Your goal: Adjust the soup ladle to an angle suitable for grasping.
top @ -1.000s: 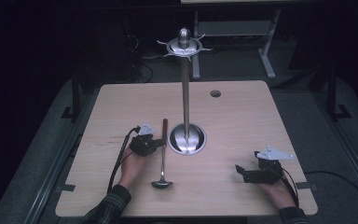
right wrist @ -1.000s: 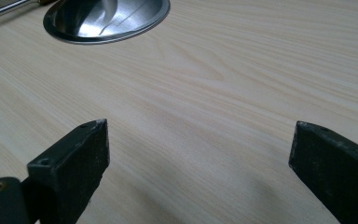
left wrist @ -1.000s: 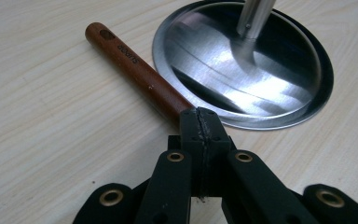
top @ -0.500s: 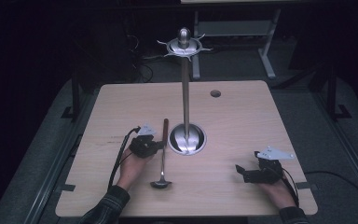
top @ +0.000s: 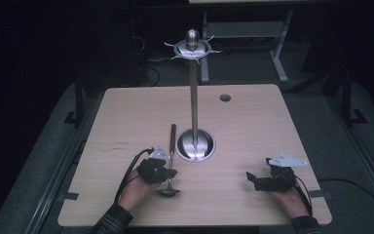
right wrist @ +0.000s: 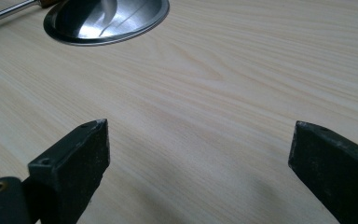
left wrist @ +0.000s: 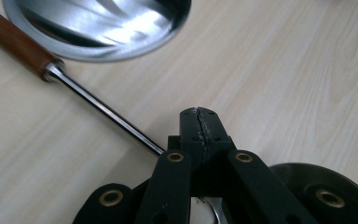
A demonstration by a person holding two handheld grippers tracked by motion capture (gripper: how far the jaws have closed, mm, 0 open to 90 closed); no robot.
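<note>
Nothing is seen to have shifted since the earlier frames: both hands and the ladle are found where they were.

From the high view, a wooden table (top: 126,117) is shown with a tall metal stand (top: 193,97) rising from a round base near its middle. The ladle (top: 170,165) is laid just left of that base, its wooden handle pointing far and its bowl near. The left gripper (top: 168,171) is placed over the ladle's metal shaft, close to the bowl. The right gripper (top: 253,179) is rested on the table at the near right, well apart from the stand.

In the left gripper view, the left gripper (left wrist: 200,125) is seen with its jaws pressed together at the tips, and the ladle's shaft (left wrist: 103,112) is passed under them; whether it is actually clamped cannot be told. The stand's base (left wrist: 98,28) is seen beyond.

In the right gripper view, the right gripper (right wrist: 198,140) is held wide open over bare wood, with nothing between its jaws.
</note>
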